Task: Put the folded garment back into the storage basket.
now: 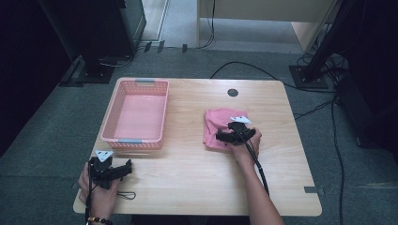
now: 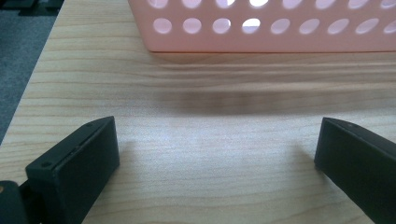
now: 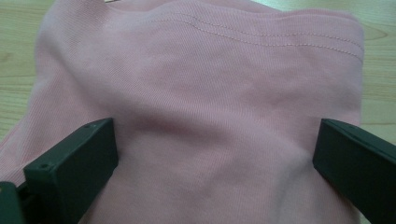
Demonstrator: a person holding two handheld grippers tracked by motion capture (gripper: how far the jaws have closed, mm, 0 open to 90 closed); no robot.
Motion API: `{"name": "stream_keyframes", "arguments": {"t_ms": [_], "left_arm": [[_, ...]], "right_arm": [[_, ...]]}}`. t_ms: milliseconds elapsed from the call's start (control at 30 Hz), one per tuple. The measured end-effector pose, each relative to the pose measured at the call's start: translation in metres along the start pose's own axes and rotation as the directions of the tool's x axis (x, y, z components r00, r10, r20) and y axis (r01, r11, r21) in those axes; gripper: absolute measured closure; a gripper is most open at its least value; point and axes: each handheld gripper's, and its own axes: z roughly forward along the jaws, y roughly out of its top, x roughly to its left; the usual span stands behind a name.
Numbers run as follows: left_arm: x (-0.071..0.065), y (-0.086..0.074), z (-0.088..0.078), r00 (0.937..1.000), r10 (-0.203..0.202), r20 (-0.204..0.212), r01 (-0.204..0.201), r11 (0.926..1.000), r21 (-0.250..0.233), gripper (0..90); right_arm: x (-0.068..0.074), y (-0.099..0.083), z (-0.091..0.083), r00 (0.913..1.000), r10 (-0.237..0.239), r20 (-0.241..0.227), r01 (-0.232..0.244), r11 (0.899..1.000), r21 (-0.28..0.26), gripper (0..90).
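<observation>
A folded pink cloth lies on the wooden table, right of centre. My right gripper sits over the cloth's near edge, jaws wide apart. In the right gripper view the pink cloth spreads between and beyond the open jaws, a stitched hem running across its far side. An empty pink perforated basket stands at the table's left. My left gripper rests near the front left corner, open, with bare wood between its jaws. The left gripper view looks at the basket's near wall.
A round grommet hole marks the table's far edge. Black stands and cables sit on the grey floor beyond the table. A small black cable loop lies by the left hand.
</observation>
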Motion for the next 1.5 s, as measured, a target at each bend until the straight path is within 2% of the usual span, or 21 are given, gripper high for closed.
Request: {"name": "stream_keyframes", "arguments": {"t_ms": [200,467,500,700,933,1167,1300,1400,1500], "left_arm": [[0.000,0.000,0.000,1.0000,0.002,0.000,-0.002,1.0000,0.002,0.0],[0.000,0.000,0.000,1.0000,0.002,0.000,-0.002,1.0000,0.002,0.0],[0.000,0.000,0.000,1.0000,0.001,0.000,-0.001,1.0000,0.002,0.0],[0.000,0.000,0.000,1.0000,0.001,0.000,-0.001,1.0000,0.002,0.0],[0.000,0.000,0.000,1.0000,0.002,0.001,-0.002,1.0000,0.001,0.0],[0.000,0.000,0.000,1.0000,0.000,0.003,0.000,1.0000,0.000,0.0],[0.000,0.000,0.000,1.0000,0.001,0.003,-0.001,1.0000,0.000,0.0],[0.000,0.000,0.000,1.0000,0.003,0.003,-0.003,1.0000,0.001,0.0],[0.000,0.000,0.000,1.0000,0.003,0.003,-0.003,1.0000,0.002,0.0]], "right_arm": [[0.001,0.000,0.000,1.0000,0.002,0.004,-0.002,1.000,0.000,0.2],[0.002,-0.001,-0.001,0.9997,-0.021,-0.008,0.021,1.000,-0.004,8.0],[0.002,-0.002,-0.002,0.9996,-0.025,-0.011,0.025,1.000,-0.008,10.6],[-0.003,-0.004,-0.007,0.9996,-0.023,-0.018,0.022,0.998,-0.052,41.0],[-0.012,-0.003,-0.009,0.9995,0.005,-0.032,-0.007,0.998,-0.057,63.9],[-0.016,-0.003,-0.010,0.9980,0.029,-0.057,-0.032,0.998,-0.054,69.7],[-0.018,-0.001,-0.012,0.9944,0.072,-0.077,-0.075,0.996,-0.040,70.9],[-0.015,0.000,-0.015,0.9957,0.065,-0.065,-0.068,0.997,-0.036,71.4],[-0.011,0.003,-0.019,0.9950,0.068,-0.073,-0.071,0.997,-0.042,71.7]]}}
